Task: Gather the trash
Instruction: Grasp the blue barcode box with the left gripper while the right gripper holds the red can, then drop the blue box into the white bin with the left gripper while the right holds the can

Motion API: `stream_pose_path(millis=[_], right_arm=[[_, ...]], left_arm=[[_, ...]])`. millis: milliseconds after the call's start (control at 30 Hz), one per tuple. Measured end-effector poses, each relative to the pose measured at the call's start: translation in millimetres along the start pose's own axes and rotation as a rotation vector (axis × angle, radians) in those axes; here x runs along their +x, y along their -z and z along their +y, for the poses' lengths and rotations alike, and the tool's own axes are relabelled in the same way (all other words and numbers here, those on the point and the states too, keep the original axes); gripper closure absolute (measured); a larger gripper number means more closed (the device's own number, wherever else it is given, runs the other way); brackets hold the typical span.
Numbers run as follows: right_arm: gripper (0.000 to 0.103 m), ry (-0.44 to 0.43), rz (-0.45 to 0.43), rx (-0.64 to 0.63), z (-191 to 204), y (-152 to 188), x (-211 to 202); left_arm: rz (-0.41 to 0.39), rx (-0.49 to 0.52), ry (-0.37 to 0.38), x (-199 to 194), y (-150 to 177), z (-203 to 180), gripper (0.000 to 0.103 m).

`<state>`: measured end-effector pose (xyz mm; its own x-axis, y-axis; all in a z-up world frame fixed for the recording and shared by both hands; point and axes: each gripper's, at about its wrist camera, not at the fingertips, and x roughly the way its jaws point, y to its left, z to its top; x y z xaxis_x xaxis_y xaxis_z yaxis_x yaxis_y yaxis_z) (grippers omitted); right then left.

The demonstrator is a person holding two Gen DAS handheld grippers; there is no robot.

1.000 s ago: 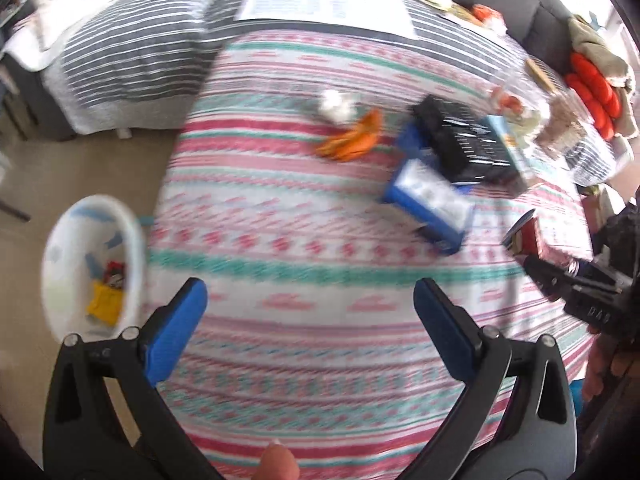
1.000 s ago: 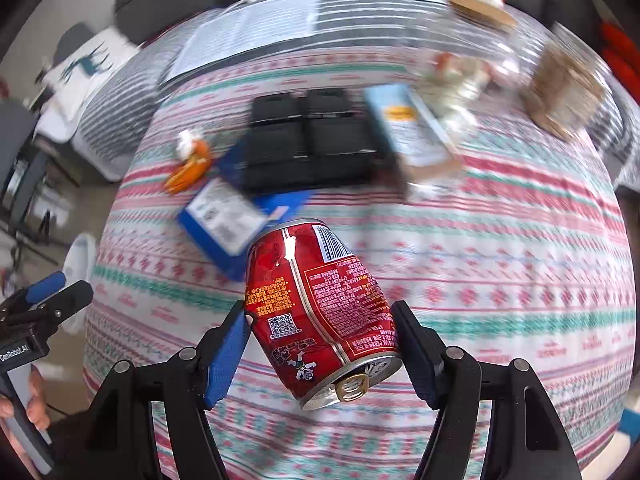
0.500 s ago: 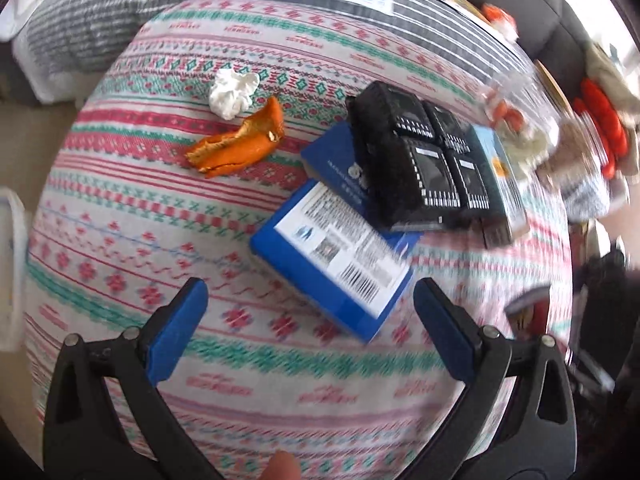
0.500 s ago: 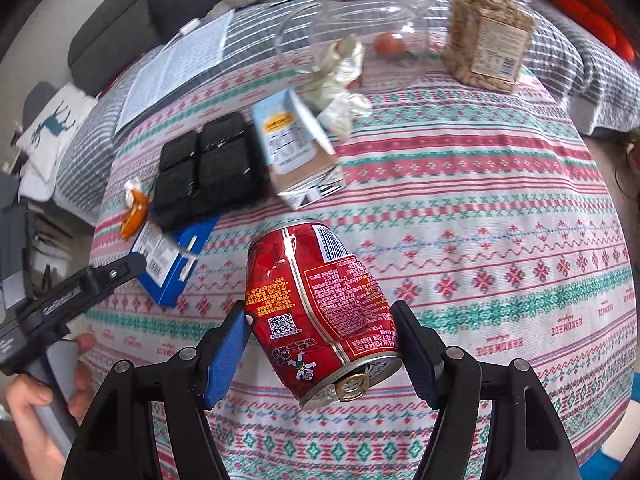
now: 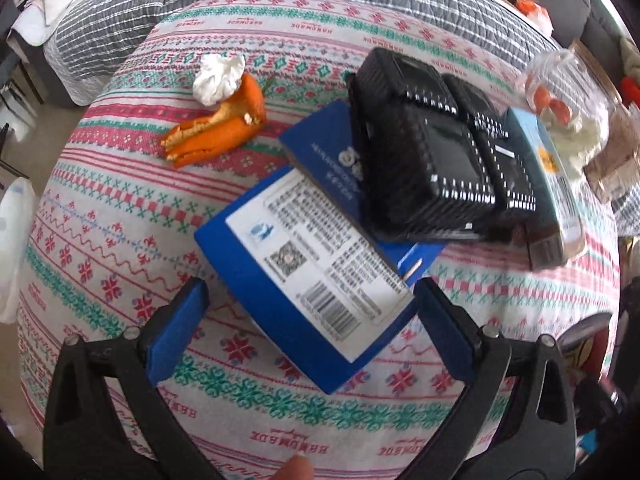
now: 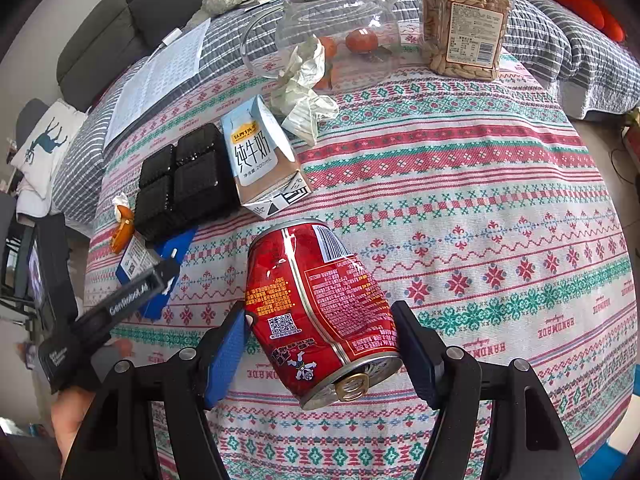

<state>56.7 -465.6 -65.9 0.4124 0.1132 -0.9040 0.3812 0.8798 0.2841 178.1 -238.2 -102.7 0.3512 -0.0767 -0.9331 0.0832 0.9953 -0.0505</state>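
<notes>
My right gripper (image 6: 320, 354) is shut on a red drink can (image 6: 320, 304) and holds it above the patterned tablecloth (image 6: 480, 208). My left gripper (image 5: 312, 320) is open, its blue pads on either side of the near end of a blue box (image 5: 304, 272) lying on the cloth. It also shows in the right wrist view (image 6: 160, 272) over that box (image 6: 132, 260). Orange peel (image 5: 220, 132) and a white tissue wad (image 5: 218, 74) lie beyond the box. A black plastic tray (image 5: 424, 160), a milk carton (image 6: 260, 160) and crumpled paper (image 6: 308, 96) lie further on.
A glass jar with small oranges (image 6: 332, 28) and a plastic jar of nuts (image 6: 464, 24) stand at the far side. A printed sheet (image 6: 160, 76) lies on the grey striped blanket. A white bin (image 5: 12, 248) shows at the left edge.
My left gripper has moved forward over the table, from near the white bin to the blue box, staying open. My right gripper has swung right with the can still in it.
</notes>
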Motion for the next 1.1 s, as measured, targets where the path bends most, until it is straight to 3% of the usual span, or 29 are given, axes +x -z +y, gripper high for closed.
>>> stream_pose_path(millis=[133,333,600,1100], right_arm=[[0.031,-0.008,-0.002,-0.002,1.8,0.7,-1.9],[0.031,-0.023,0.001,-0.023,13.2,2.9,-2.1],[0.031,-0.039,-0.006,-0.047,30.6,8.3,-4.9],[0.031,-0.056,-0.013,-0.138,96.0,10.5,3.4]], left_arm=[[0.016,0.032,0.016,-5.6,4.3,5.6,0.014],[0.049,0.049,0.062,-16.7,13.5,25.5,0.040],[0.051,0.033,0.145,-35.4,18.8,61.4,0.041],[-0.033,0.046,0.142,-79.2,20.5,133.1,0.041]])
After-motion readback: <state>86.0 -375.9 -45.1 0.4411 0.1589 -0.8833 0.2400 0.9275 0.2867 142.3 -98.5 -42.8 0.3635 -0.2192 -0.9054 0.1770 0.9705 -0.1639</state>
